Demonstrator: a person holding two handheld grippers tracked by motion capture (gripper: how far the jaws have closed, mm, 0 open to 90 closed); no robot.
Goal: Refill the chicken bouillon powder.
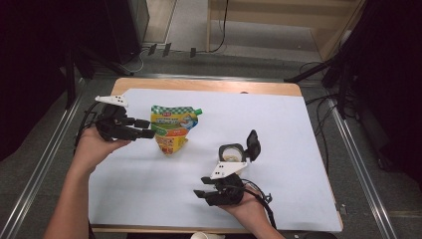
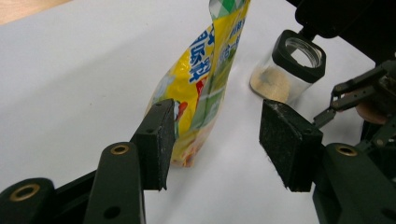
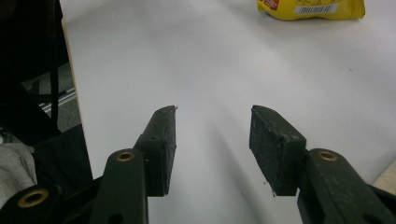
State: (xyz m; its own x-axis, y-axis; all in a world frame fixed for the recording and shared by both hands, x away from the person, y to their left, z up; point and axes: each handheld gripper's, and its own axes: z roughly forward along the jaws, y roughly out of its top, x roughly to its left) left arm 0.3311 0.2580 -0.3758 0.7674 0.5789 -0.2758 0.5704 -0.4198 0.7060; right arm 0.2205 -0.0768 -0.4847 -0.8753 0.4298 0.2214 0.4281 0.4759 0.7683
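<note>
A yellow and green spouted pouch [image 1: 171, 130] stands on the white mat [image 1: 283, 124] at the left of the high view. My left gripper [image 1: 149, 128] reaches it from the left, open. In the left gripper view the pouch [image 2: 205, 74] stands between the jaws of the left gripper [image 2: 215, 121]; one pad [image 2: 161, 140] is right at its lower edge and the other is apart from it. A small clear jar [image 1: 232, 153] with pale powder has its black flip lid open. My right gripper [image 1: 200, 185] rests just in front of the jar, open, with only mat between its pads [image 3: 212, 116].
The mat covers most of a wooden table [image 1: 199, 85]. In the left gripper view the jar [image 2: 285, 70] stands beyond the pouch, with the other gripper [image 2: 364, 93] beside it. The pouch's bottom [image 3: 310, 8] shows at the top of the right gripper view.
</note>
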